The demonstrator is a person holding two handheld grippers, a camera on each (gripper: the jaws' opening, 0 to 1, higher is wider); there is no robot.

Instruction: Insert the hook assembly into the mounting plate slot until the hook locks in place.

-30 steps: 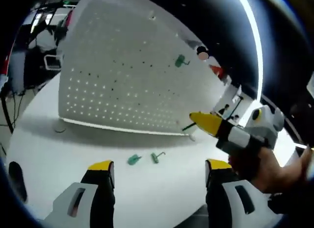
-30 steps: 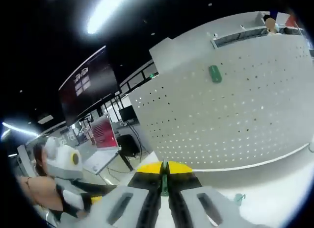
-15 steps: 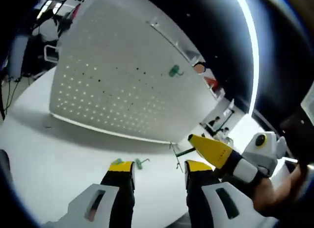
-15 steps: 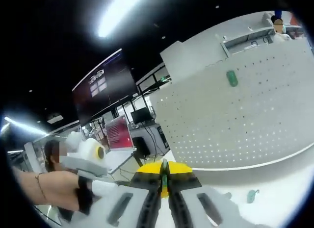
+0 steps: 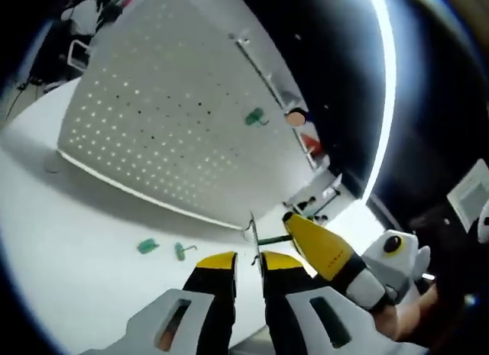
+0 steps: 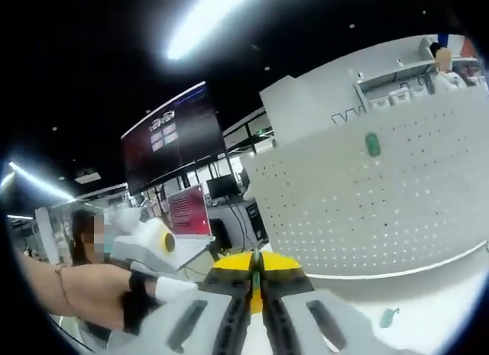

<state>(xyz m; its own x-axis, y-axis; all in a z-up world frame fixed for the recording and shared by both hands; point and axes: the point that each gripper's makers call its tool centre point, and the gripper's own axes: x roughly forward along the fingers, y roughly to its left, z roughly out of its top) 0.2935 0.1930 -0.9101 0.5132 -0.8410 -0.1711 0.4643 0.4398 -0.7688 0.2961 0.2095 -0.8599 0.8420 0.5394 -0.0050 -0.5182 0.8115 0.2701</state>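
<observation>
The white pegboard [image 5: 153,118] stands upright on the white table [image 5: 69,217], with one green hook [image 5: 256,118] mounted on it. My right gripper [image 5: 294,227] comes in from the right, shut on a green hook assembly [image 5: 269,239] whose thin wire end points between my left gripper's [image 5: 248,261] jaws. Those jaws stand close together with a narrow gap around the wire. In the right gripper view, my right gripper [image 6: 257,272] is shut on the green hook [image 6: 257,282], facing the pegboard [image 6: 359,210] and its mounted hook [image 6: 372,143].
Two loose green hooks [image 5: 147,246] [image 5: 181,250] lie on the table in front of the board; one [image 6: 388,317] appears in the right gripper view. A person's arm [image 6: 84,294] holds the left gripper [image 6: 149,244]. Monitors and desks stand behind.
My left gripper's jaws have drawn in from wide apart to a narrow gap around the wire of the hook held by the right gripper. Both views have drifted relative to the board.
</observation>
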